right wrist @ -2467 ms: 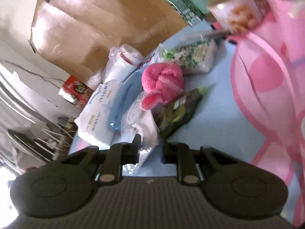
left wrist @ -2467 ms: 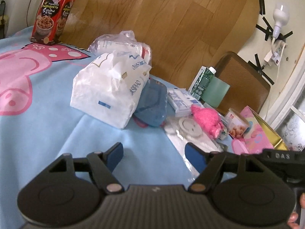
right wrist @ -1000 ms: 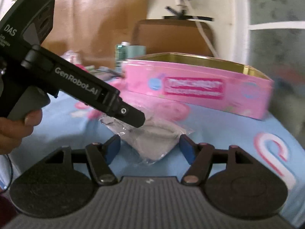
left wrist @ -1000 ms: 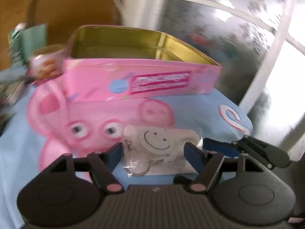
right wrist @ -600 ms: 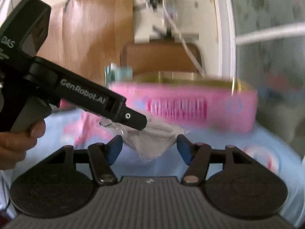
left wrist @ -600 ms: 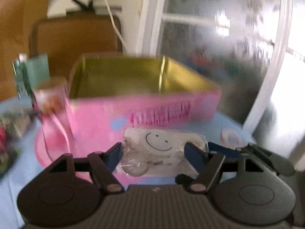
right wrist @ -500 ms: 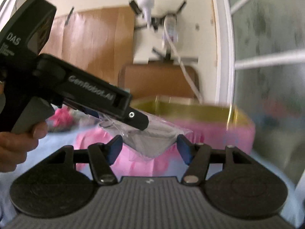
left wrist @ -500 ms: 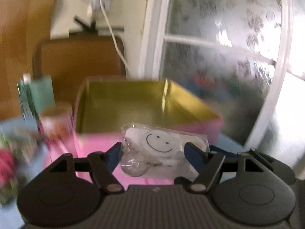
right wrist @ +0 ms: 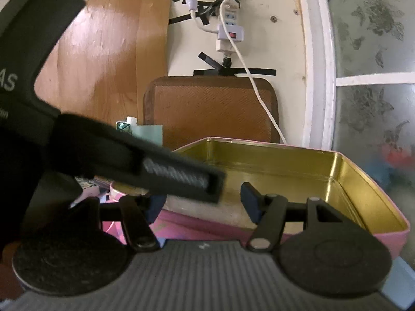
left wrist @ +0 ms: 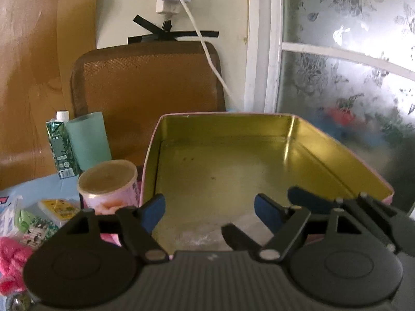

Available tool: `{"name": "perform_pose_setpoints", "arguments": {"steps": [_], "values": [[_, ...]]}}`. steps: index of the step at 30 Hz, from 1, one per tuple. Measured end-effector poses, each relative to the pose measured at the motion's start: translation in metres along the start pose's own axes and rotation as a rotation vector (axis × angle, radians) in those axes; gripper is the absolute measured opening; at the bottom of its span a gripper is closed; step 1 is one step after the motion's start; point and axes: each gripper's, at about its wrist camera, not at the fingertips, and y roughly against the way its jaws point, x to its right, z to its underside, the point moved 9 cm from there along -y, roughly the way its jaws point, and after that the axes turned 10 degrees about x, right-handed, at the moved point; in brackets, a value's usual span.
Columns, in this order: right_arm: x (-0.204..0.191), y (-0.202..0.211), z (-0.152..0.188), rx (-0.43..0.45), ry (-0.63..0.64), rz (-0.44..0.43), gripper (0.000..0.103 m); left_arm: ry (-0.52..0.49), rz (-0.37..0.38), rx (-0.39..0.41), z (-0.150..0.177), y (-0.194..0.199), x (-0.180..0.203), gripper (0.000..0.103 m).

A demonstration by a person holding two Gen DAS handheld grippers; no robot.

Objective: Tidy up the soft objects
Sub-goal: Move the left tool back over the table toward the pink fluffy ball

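Two grippers hang over the near edge of the tin (left wrist: 337, 153), and both stand spread with nothing between their blue pads: the left gripper (left wrist: 209, 211) at the bottom of its view, the right gripper (right wrist: 202, 203) low in its own. In the left view the right gripper's fingers show at lower right. The pouch (left wrist: 207, 233), a clear plastic packet, lies on the gold floor of the tin just past the left gripper's pads, at bottom centre of that frame; most of it is hidden behind the gripper body, so whether it sits flat cannot be told. The likeliest trouble, as I judge it, is a collision: the left gripper's body crosses right in front of the right camera, so pulling back carelessly could knock the two together or catch the tin's near wall and shove it. A pad could also snag the slack plastic and drag it out. Further off at left, the cup (left wrist: 109, 184), the carton (left wrist: 61, 147) and the pink plush (left wrist: 11, 258) stand close together, so a wide swing toward them could tip the cup.
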Motion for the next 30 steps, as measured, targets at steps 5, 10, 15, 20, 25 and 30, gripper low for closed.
{"name": "perform_pose_setpoints", "arguments": {"steps": [5, 10, 15, 20, 25, 30], "values": [[-0.007, 0.020, -0.006, 0.038, -0.026, -0.001, 0.070, 0.046, 0.013, 0.068, 0.000, 0.040, -0.010, 0.081], [-0.030, 0.052, -0.004, 0.068, -0.036, -0.062, 0.072, 0.114, -0.033, 0.175, 0.011, 0.103, -0.056, 0.085], [-0.078, 0.051, 0.003, -0.007, -0.066, -0.238, 0.071, 0.111, -0.263, 0.132, 0.060, 0.153, -0.138, 0.086], [-0.128, 0.018, 0.015, -0.154, -0.115, -0.371, 0.071, 0.209, -0.535, 0.007, 0.109, 0.182, -0.232, 0.085], [-0.174, -0.028, 0.009, -0.221, -0.144, -0.431, 0.070, 0.296, -0.591, -0.038, 0.124, 0.191, -0.268, 0.085], [-0.206, -0.065, 0.017, -0.301, -0.158, -0.422, 0.070, 0.386, -0.530, -0.040, 0.131, 0.193, -0.275, 0.084]]}}
